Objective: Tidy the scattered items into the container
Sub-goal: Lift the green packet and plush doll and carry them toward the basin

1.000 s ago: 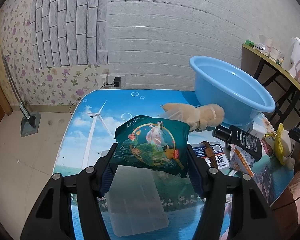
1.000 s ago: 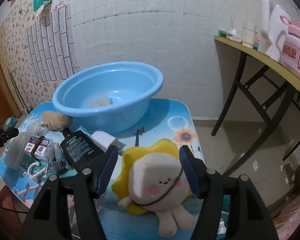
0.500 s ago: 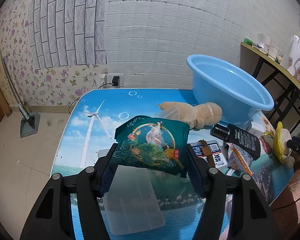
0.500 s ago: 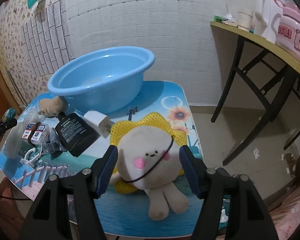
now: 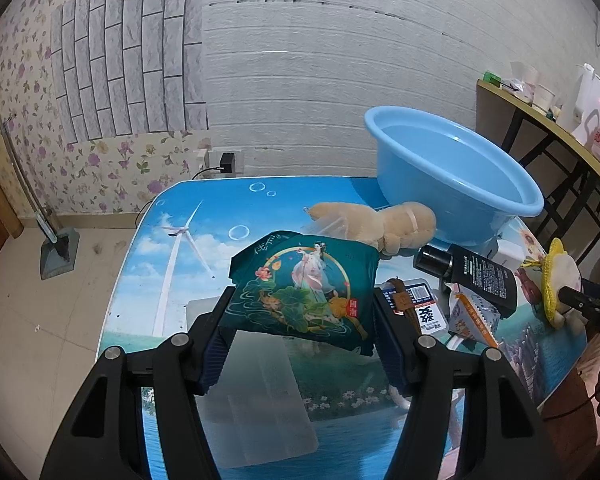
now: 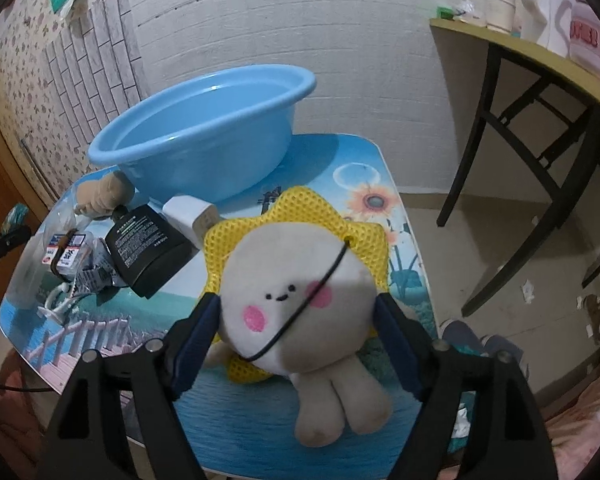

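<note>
Left gripper (image 5: 302,320) is clamped on a green packet (image 5: 304,290); right gripper (image 6: 298,316) is clamped on a plush (image 6: 296,300). Basin (image 6: 204,120) lies ahead-left of the right gripper (nearer), ahead-right of the left.

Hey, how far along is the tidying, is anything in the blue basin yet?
Nothing looks done: the blue basin shows no items inside. In hand: the left gripper holds a green snack packet, and the right gripper holds a plush toy. Left on the table: a black bottle, a white charger, a tan plush and small packets.
</note>
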The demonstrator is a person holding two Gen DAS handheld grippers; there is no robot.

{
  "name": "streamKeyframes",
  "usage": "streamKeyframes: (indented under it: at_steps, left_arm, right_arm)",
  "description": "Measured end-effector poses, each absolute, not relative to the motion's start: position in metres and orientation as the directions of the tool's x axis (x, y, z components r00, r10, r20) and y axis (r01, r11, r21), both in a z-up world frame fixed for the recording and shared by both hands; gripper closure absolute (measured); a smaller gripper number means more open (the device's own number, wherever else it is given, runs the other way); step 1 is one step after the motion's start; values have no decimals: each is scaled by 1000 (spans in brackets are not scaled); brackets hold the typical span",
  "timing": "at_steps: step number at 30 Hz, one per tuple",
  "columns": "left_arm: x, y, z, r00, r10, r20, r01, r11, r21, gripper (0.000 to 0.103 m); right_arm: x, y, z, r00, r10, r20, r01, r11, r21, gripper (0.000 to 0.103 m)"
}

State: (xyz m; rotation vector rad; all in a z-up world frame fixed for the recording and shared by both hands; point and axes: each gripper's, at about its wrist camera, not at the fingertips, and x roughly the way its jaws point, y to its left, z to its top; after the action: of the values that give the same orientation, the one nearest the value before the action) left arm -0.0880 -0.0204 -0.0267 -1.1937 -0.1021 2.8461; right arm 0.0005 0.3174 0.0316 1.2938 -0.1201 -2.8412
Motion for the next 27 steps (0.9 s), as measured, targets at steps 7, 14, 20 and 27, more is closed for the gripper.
streamKeyframes:
  at_steps: [7, 14, 20, 27]
  left_arm:
    - [-86, -16, -15, -718, 83, -691, -39, -996, -79, 40]
    - [-90, -3, 1, -739, 107, -665, -72, -994, -80, 40]
    - [-106, 18, 19, -750, 157, -642, -122, -988, -99, 40]
    - [-124, 56, 34, -760, 217, -613, -204, -975, -93, 40]
  right_arm:
    - [9, 319, 49, -705, -113, -700, 24, -991, 135, 41]
    - [14, 324, 89, -775, -179, -606, 60, -975, 212, 41]
    - [7, 309, 112, -816, -217, -536, 123, -971, 205, 41]
    - [-8, 288, 118, -824, -255, -507, 190, -966, 177, 41]
